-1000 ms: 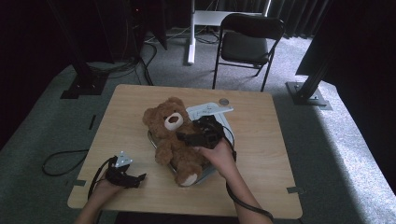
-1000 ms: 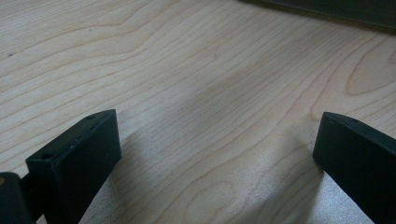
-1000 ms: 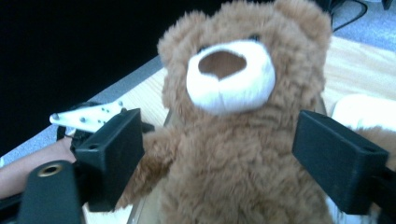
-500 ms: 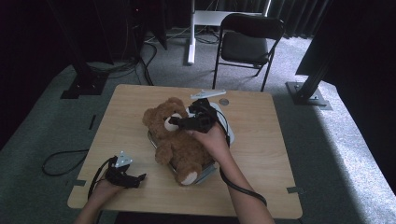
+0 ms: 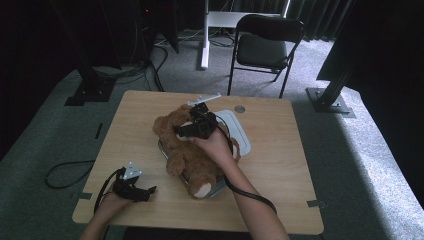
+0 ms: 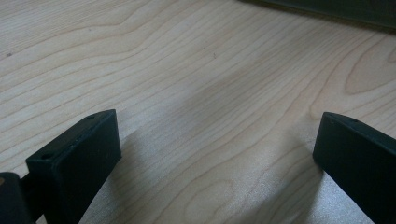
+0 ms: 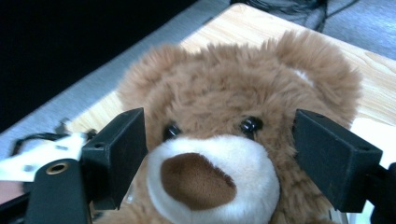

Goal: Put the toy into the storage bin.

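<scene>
Right gripper point(image 5: 186, 131) now nearer teddy bear point(image 5: 192, 152) face.

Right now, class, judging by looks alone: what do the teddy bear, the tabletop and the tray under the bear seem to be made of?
Teddy bear: plush fabric, going by the shaggy brown fur, with a paler short-pile muzzle and glossy dark eyes, probably plastic.
Tabletop: light wood or wood-look laminate with a matt finish; grain lines and a knot pattern show.
Tray: smooth, pale with a rounded rim, possibly plastic or metal; too little shows to tell.
</scene>
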`<state>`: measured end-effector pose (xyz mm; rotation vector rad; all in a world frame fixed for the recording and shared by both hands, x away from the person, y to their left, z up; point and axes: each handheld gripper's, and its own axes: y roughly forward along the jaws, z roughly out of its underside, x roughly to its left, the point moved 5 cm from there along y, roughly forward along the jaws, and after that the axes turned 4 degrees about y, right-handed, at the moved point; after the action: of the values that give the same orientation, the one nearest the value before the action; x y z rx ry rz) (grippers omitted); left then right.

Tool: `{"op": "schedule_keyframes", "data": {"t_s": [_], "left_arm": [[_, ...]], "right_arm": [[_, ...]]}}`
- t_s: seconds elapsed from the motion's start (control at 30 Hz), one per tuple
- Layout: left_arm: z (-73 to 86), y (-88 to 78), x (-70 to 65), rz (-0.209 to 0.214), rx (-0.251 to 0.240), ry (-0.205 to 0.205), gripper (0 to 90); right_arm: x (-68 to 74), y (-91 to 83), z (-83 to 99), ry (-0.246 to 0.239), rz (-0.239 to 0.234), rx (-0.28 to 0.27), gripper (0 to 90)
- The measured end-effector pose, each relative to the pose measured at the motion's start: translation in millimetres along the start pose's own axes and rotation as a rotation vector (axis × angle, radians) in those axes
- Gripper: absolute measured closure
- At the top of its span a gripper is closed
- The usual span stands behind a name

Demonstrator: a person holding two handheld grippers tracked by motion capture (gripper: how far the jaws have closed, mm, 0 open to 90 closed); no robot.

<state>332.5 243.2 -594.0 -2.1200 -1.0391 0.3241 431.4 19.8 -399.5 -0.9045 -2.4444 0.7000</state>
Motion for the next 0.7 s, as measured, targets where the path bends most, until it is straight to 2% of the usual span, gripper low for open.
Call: {"op": "schedule_keyframes", "data": {"t_s": [0.1,0.23,0.4,0.6,0.7], "left_arm": [[0.0,0.0,0.0,0.0,0.0,0.0,1.4],[0.0,0.1,0.0,-0.001,-0.001,0.0,1.4],[0.0,0.1,0.0,-0.001,-0.001,0.0,1.4],[0.0,0.1,-0.1,-0.001,-0.001,0.0,1.4],[0.0,0.1,0.0,0.0,-0.001,0.0,1.4]], "right_arm": [[-0.6,0.7,3.0,-0.021,0.023,0.011,20.7],[-0.4,0.8,7.6,-0.064,0.025,0.025,20.8],[-3.5,3.2,15.0,-0.055,0.026,0.0,20.9],[-1.1,4.1,21.9,-0.077,0.022,0.018,22.8],[-1.4,4.4,25.7,-0.069,0.022,0.029,24.1]]}}
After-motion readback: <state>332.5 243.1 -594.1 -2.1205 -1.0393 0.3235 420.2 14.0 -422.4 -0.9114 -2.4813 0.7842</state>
